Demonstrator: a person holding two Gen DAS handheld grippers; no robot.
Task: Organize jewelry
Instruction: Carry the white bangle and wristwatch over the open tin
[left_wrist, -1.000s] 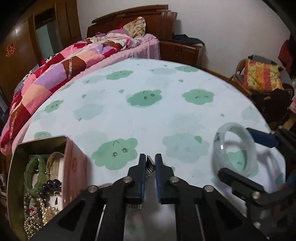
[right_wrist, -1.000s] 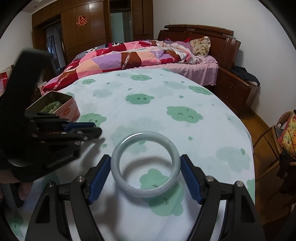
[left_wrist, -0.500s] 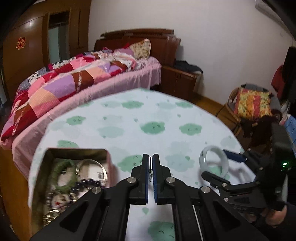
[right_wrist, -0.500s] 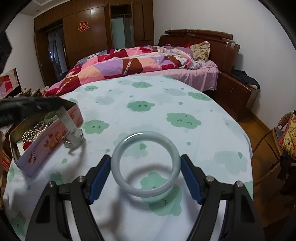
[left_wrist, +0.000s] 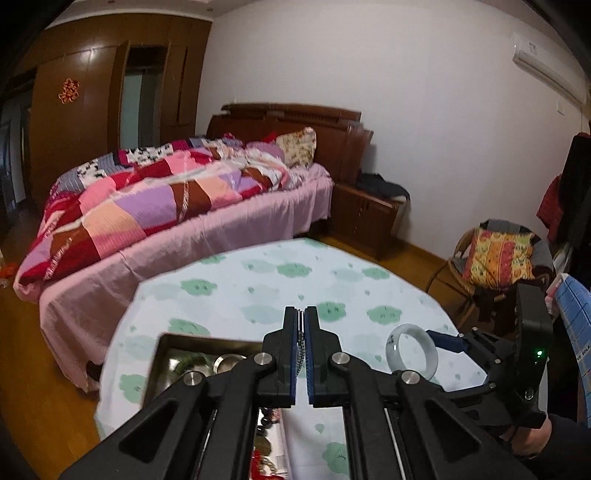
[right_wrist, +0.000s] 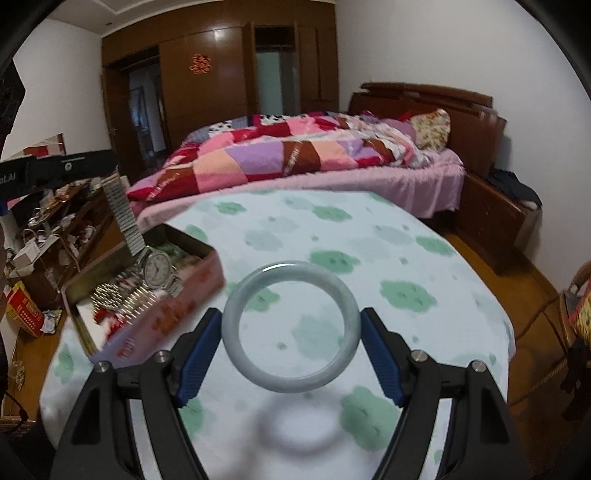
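Both grippers had risen well above the desk (right_wrist: 424, 258) since the second before, when they sat low over its cloud-print cloth; the watch, then only a glint of metal between the left jaws, had been carried over the tin.

The left gripper (left_wrist: 302, 334) had its jaws pressed together on the metal band of the watch (right_wrist: 157, 268). Seen from the right wrist camera, the band ran straight down from that gripper at the upper left, and the round white dial hung just over the open tin (right_wrist: 155, 325), with the lower part of the band at or near the jewelry inside; whether it touched could not be told. The tin, pink on its outer wall, sat near the left edge of the desk and held silver-colored bands and green pieces, blurred in this view. From the left wrist camera the tin (left_wrist: 162, 354) showed below and to the left of the closed jaws, largely hidden by the gripper's black frame.

The right gripper (right_wrist: 291, 328) held a pale grey-green bangle (right_wrist: 236, 325) with its jaws clamped on the ring's opposite sides, their blue pads (right_wrist: 197, 358) against the outer rim. The bangle hung in the air above the cloth, its shadow lying on the desk below it, to the right of the tin and apart from it. In the left wrist view the same bangle (left_wrist: 431, 356) stood upright to the right of the left gripper.
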